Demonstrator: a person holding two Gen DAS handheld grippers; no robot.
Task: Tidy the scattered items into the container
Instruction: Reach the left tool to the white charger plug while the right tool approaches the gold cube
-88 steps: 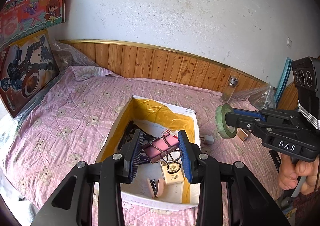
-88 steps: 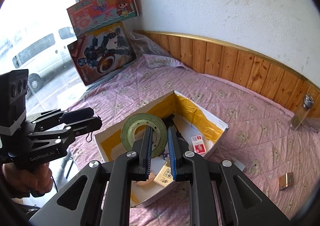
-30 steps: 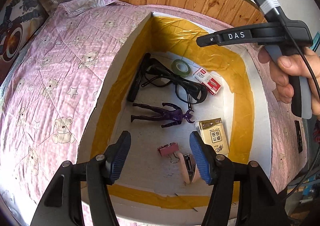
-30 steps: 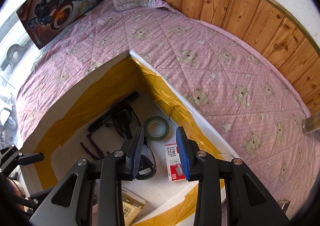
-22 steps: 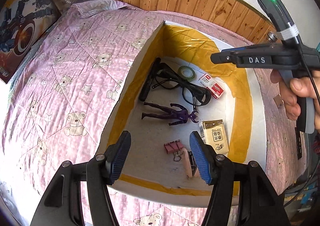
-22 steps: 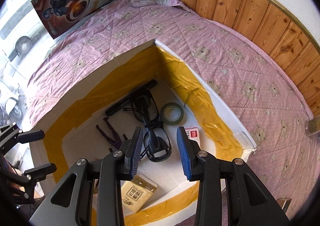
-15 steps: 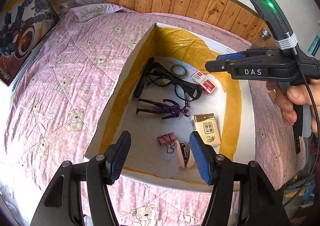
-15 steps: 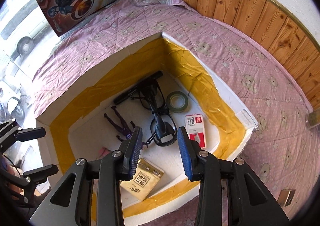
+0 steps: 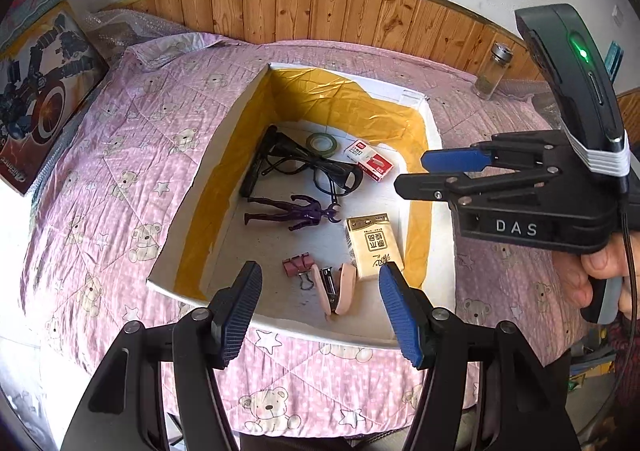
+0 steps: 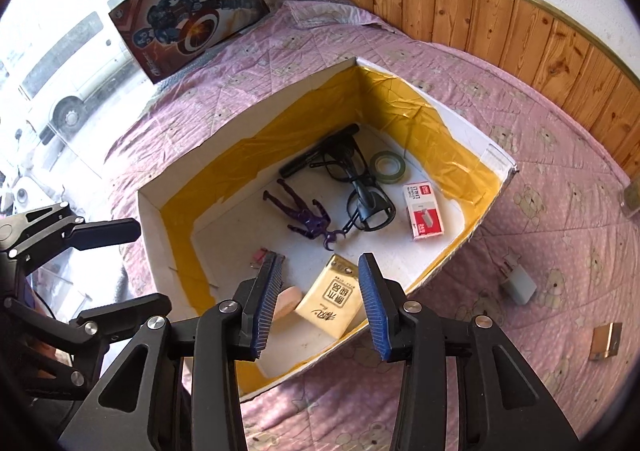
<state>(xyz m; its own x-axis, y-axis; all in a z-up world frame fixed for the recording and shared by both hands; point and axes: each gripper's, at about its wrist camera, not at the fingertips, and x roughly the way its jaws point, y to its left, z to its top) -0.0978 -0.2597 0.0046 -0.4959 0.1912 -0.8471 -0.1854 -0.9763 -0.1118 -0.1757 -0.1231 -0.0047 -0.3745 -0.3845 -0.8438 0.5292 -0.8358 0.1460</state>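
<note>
A white box point(image 9: 442, 251) lined with yellow tape sits on the pink quilt. Inside lie a green tape roll point(image 9: 321, 143), a red-and-white staple box point(image 9: 368, 161), black glasses point(image 9: 316, 171), a purple figure point(image 9: 296, 213), a yellow tissue pack point(image 9: 374, 247), a pink binder clip point(image 9: 298, 267) and a pink stapler point(image 9: 334, 289). My left gripper point(image 9: 320, 307) hovers open above the box's near edge, holding nothing. My right gripper point(image 10: 320, 291) is open and empty over the box point(image 10: 248, 119), above the tissue pack point(image 10: 332, 303). On the quilt outside lie a white plug point(image 10: 518, 283) and a brown block point(image 10: 606, 339).
A glass jar point(image 9: 492, 71) stands by the wooden wall panel at the back right. Toy boxes point(image 10: 192, 11) lean at the window corner. A hand point(image 9: 600, 275) holds the right gripper point(image 9: 410, 172) over the box's right rim. Open quilt lies to the left of the box.
The binder clip and tape roll, held 2.9 s ago, now lie in the box. Over the last second both open grippers have drawn back and up from the box.
</note>
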